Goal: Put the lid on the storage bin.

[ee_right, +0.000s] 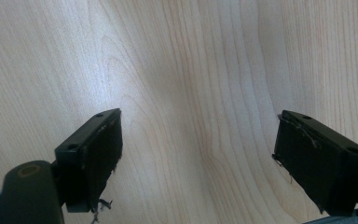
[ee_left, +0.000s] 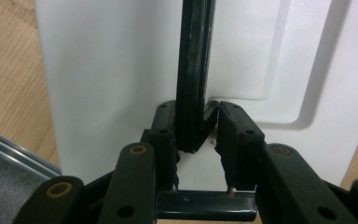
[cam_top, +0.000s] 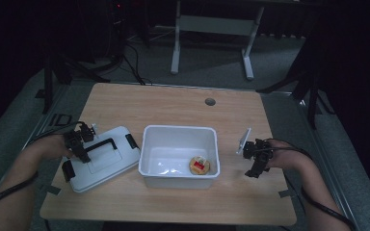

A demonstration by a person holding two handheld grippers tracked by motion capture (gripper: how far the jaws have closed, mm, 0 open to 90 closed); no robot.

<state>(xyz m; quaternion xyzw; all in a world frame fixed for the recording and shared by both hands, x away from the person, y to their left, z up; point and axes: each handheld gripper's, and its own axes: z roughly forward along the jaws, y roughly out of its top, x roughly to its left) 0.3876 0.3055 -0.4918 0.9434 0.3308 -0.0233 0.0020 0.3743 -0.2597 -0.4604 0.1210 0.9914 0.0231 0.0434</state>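
Note:
A white lid (cam_top: 111, 166) with a black handle (cam_top: 101, 143) lies flat on the left of the wooden table (cam_top: 173, 103). My left gripper (cam_top: 83, 148) is over the lid's left end. In the left gripper view its jaws (ee_left: 196, 140) are shut on the black handle (ee_left: 193, 84), near the handle's corner, with the white lid (ee_left: 112, 79) beneath. A white open bin (cam_top: 179, 128) stands mid-table with a round yellow and red item (cam_top: 199, 165) in its front right corner. My right gripper (cam_top: 251, 161) hovers right of the bin, open (ee_right: 198, 158) and holding nothing over bare wood (ee_right: 186, 70).
A round cable hole (cam_top: 210, 101) sits near the table's far edge. A white desk frame (cam_top: 212, 29) and black stands and cables are on the floor beyond. The table's right edge (cam_top: 279, 159) runs close to my right hand.

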